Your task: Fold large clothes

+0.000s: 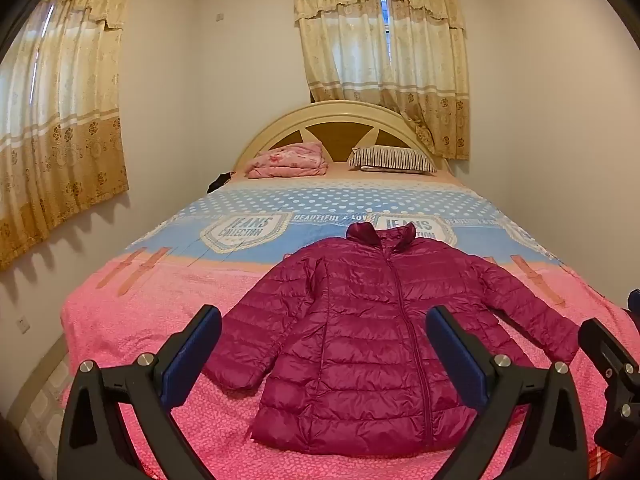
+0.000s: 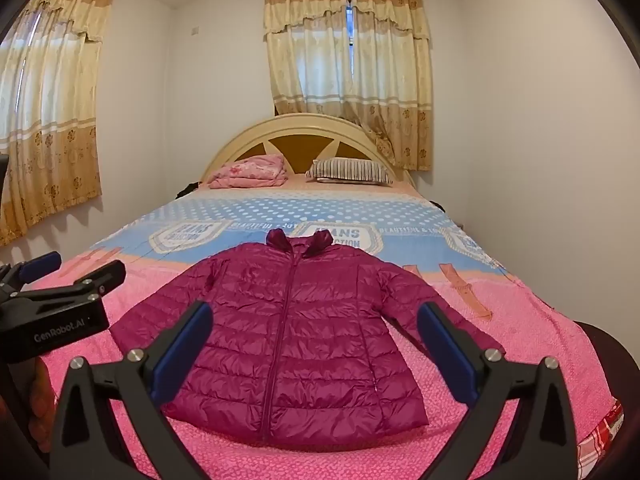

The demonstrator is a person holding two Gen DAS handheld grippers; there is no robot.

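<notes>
Both the left gripper (image 1: 322,354) and right gripper (image 2: 314,350) hover level, fingers spread, above the magenta jacket (image 2: 288,332) on the pink bedspread (image 1: 132,320), headboard (image 2: 304,132) at twelve o'clock.

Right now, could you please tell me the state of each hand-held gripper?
Left hand-held gripper: open, holding nothing, above the magenta puffer jacket.
Right hand-held gripper: open, holding nothing.

The magenta quilted puffer jacket (image 1: 360,340) lies flat, front up and zipped. Its sleeves angle outward, collar toward the headboard.
</notes>
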